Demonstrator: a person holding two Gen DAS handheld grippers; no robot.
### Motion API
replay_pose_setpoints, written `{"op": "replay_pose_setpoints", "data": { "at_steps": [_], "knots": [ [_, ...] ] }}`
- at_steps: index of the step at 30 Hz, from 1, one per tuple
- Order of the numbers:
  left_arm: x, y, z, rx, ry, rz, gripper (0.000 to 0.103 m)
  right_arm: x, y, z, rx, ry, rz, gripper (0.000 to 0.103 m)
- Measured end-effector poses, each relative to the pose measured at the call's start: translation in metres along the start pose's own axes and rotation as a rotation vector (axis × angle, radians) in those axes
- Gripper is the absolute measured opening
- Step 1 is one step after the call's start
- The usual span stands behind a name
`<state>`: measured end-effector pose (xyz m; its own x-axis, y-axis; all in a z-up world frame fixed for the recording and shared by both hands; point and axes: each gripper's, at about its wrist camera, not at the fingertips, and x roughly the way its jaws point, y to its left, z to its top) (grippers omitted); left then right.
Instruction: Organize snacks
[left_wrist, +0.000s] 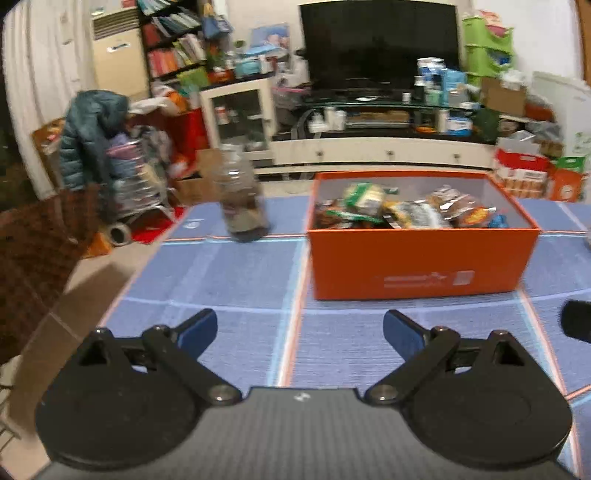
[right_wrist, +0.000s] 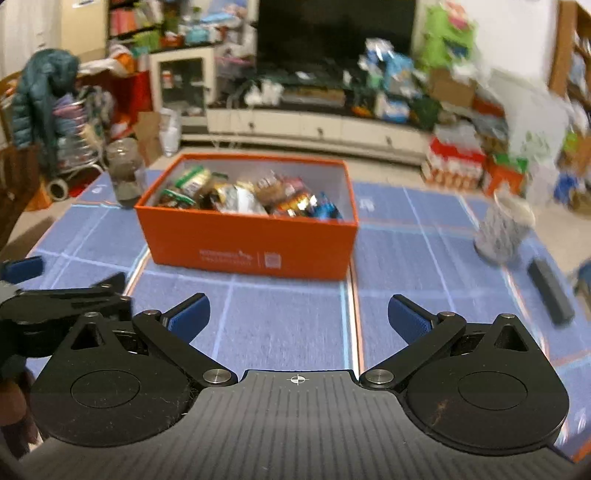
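- I am holding my left hand-held gripper (left_wrist: 300, 328) over the near part of the surface (left_wrist: 236, 295), and its two blue pads are standing far apart with nothing between them.
- I am holding my right hand-held gripper (right_wrist: 298, 314) over the near part of the surface too, and its blue pads are also wide apart and gripping nothing.
- In the right wrist view, the left hand-held gripper is showing at the left side, just beside the right one.
- The orange box (left_wrist: 421, 258) is sitting in the middle of the surface, ahead of both hand-held grippers, with its top open.
- The snacks (left_wrist: 406, 212) are lying in a heap inside the orange box, in shiny little packets of green, gold, brown and blue.
- A clear jar (left_wrist: 243, 199) with something dark inside is standing upright near the far left corner of the surface, to the left of the box and apart from it.
- A patterned cup (right_wrist: 504, 230) is standing near the right edge of the surface, well apart from the box.
- A dark flat bar (right_wrist: 550, 291) is lying near the right edge, just in front of the cup.
- The pictures are looking blurry, so I cannot read the packets.
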<state>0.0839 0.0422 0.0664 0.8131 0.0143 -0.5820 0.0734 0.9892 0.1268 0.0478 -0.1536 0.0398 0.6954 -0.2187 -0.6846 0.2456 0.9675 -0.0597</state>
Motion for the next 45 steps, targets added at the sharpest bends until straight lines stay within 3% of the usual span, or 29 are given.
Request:
{"op": "replay_pose_setpoints", "data": {
  "at_steps": [4, 11, 16, 19, 30, 45],
  "knots": [
    [0.006, 0.002, -0.005, -0.021, 0.039, -0.012, 0.096, 0.005, -0.008, 0.003, 0.058, 0.062, 0.049, 0.096],
    [0.031, -0.016, -0.023, -0.010, 0.162, -0.066, 0.096, 0.004, -0.007, -0.001, -0.032, 0.099, 0.013, 0.097],
    [0.038, -0.033, -0.029, 0.019, 0.192, -0.089, 0.096, 0.018, -0.014, -0.006, -0.061, 0.176, -0.043, 0.096],
    [0.040, -0.039, -0.029, 0.027, 0.195, -0.086, 0.096, 0.023, -0.018, -0.006, -0.051, 0.206, -0.027, 0.096],
    [0.045, -0.041, -0.033, 0.018, 0.228, -0.100, 0.096, 0.017, -0.017, -0.005, -0.065, 0.178, -0.030, 0.096],
    [0.040, -0.034, -0.020, 0.006, 0.154, -0.057, 0.096, -0.002, -0.004, 0.010, -0.045, 0.064, 0.018, 0.096]
  ]
}}
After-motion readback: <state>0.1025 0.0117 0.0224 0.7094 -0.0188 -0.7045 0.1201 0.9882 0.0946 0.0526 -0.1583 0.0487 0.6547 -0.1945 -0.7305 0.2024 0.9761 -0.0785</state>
